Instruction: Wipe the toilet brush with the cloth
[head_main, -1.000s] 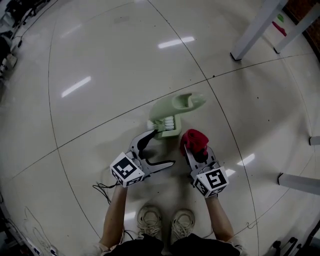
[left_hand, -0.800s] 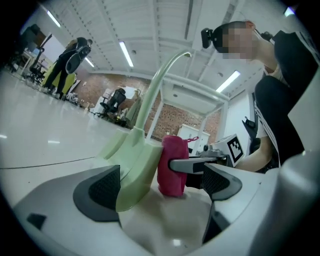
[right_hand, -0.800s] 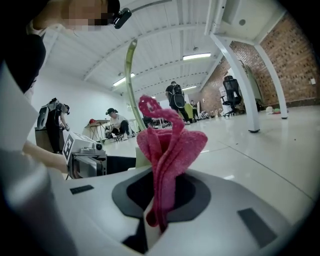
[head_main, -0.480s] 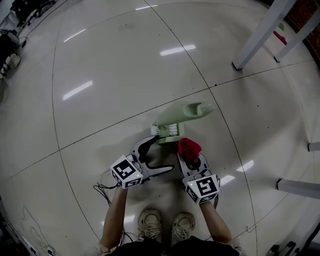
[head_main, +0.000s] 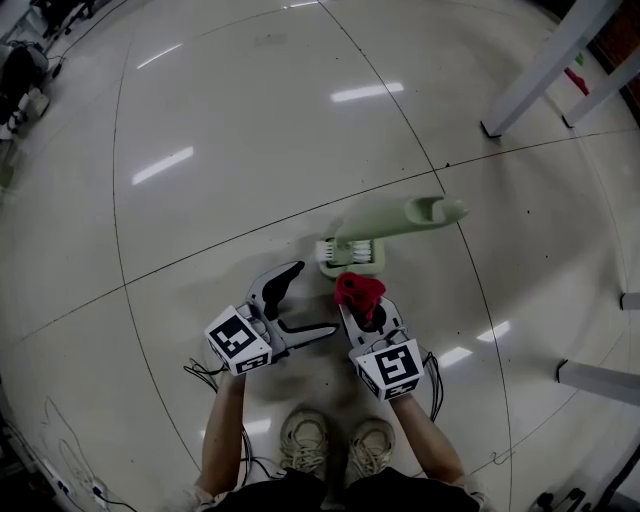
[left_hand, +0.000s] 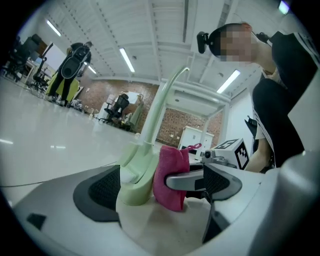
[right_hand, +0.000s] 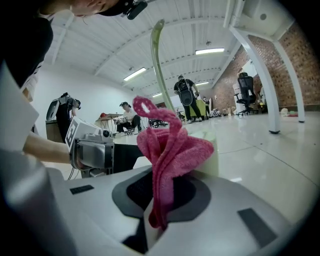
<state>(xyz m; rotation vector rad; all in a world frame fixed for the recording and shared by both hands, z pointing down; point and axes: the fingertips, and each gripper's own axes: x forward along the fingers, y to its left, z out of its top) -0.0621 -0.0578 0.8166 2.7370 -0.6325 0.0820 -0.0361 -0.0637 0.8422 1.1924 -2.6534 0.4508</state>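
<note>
Where right gripper (head_main: 361, 302) jaws clamp it, pink cloth (head_main: 358, 288) droops soft, limp; toilet brush (head_main: 388, 222): likely light, stiff plastic, tippy; grasp handle; left gripper (head_main: 311, 299): jaws apart, empty.

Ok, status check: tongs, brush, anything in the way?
Right tongs shut on pink cloth. Left tongs open, empty, beside the toilet brush. Cloth right at the brush head. Nothing blocking.

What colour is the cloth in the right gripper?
Magenta-pink cloth, clearest in the right gripper view.

cloth (head_main: 358, 289) beside brush (head_main: 385, 222), brush on floor (head_main: 250, 130)
</note>
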